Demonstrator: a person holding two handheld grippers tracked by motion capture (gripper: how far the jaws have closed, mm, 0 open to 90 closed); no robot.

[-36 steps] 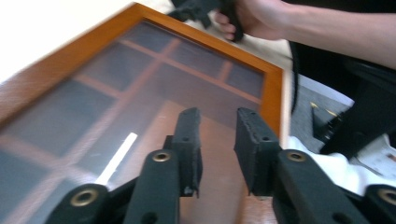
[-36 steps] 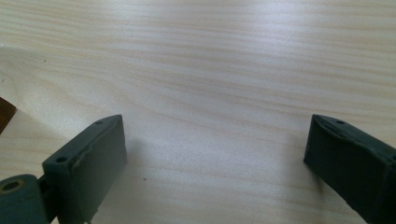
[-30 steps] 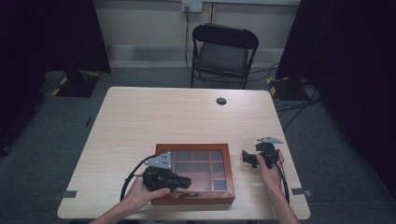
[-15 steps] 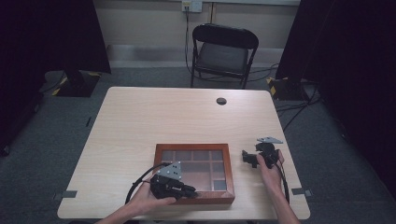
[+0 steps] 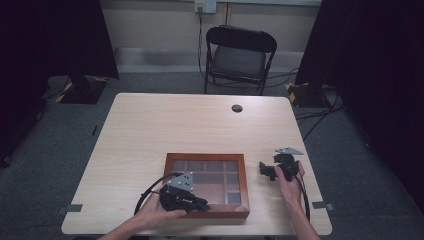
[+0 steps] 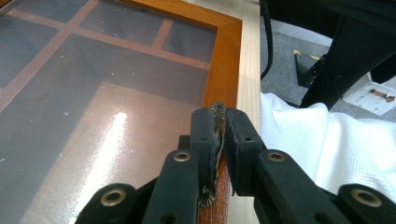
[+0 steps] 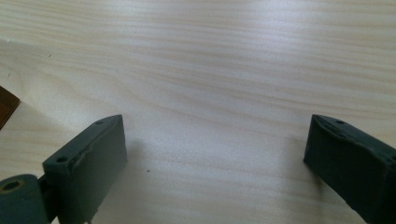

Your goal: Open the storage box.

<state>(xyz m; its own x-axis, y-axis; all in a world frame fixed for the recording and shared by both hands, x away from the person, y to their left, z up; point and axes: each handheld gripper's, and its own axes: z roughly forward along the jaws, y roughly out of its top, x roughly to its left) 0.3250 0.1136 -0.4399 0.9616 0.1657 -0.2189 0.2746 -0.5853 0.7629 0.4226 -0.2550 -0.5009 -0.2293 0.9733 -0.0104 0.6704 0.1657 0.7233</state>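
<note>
While my left gripper (image 6: 219,135) clamps its jaws on a small ornate metal pull (image 6: 217,110) at the near edge of the wooden display box (image 5: 206,158), the glass lid (image 6: 93,93) lies flat and closed. That box sits on the near half of the table (image 5: 200,125), a little left of centre, its near rim close to the table's near edge.

From the left gripper view I can see the pull's scalloped brass edge pinched between the two pads, the orange-brown frame under it, and the dividers of the compartments through the dusty glass; a white sleeve (image 6: 327,144) lies just to the right. None of that detail reads from the high view, where the left gripper (image 5: 197,202) is a dark shape over the box's near left corner.

My right gripper (image 7: 215,154) has its jaws spread wide over bare wood grain, with a corner of the box at the far left of its view. From the high view the right gripper (image 5: 267,171) rests on the table just right of the box, apart from it.

Beyond the table stands a black folding chair (image 5: 240,55). I can read no writing anywhere.
</note>
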